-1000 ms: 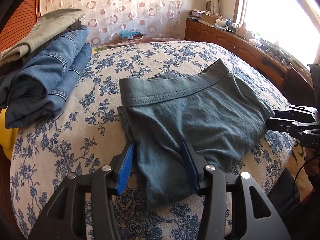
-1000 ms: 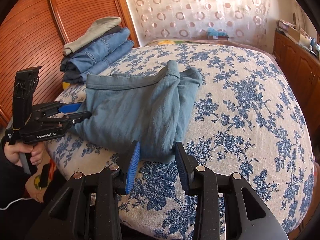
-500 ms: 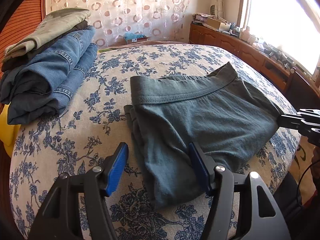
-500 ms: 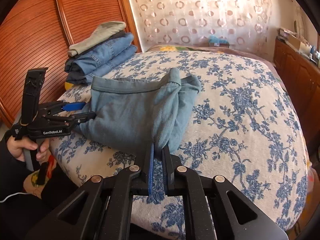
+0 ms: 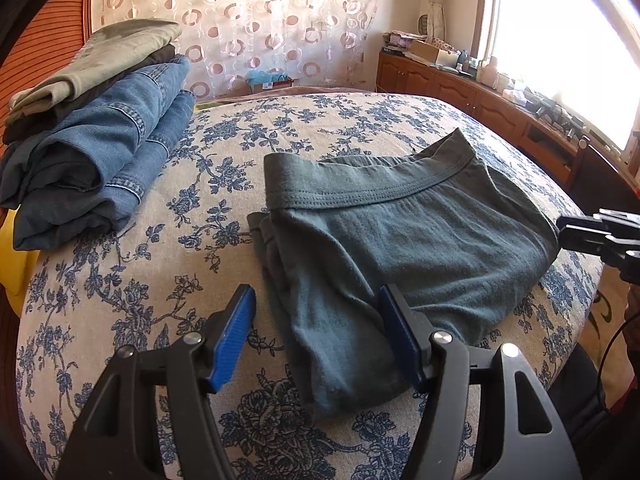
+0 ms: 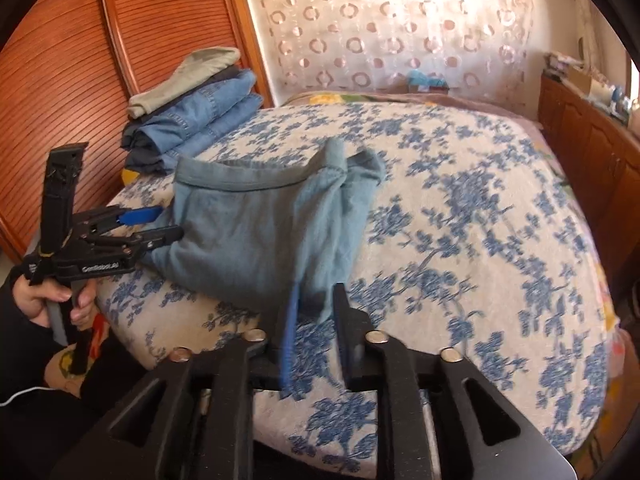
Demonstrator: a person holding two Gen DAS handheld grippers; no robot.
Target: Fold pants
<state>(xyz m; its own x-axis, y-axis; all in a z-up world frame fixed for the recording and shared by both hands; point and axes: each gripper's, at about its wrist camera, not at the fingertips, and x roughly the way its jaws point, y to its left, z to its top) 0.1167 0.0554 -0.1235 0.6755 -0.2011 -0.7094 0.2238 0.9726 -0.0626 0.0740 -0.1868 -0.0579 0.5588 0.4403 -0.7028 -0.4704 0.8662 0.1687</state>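
Both jaws off pants [image 5: 404, 248]: left gripper [image 5: 318, 334] spread wider; right gripper [image 6: 316, 308], earlier pinching, opening.

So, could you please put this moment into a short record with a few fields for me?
surface: bed with a blue floral cover
item in work: grey-green pants, partly folded, near the bed's front edge
left gripper: open, jaws astride the pants' near edge
right gripper: jaws opening, pants' corner between them
already folded: stack of jeans and other clothes at the bed's far left
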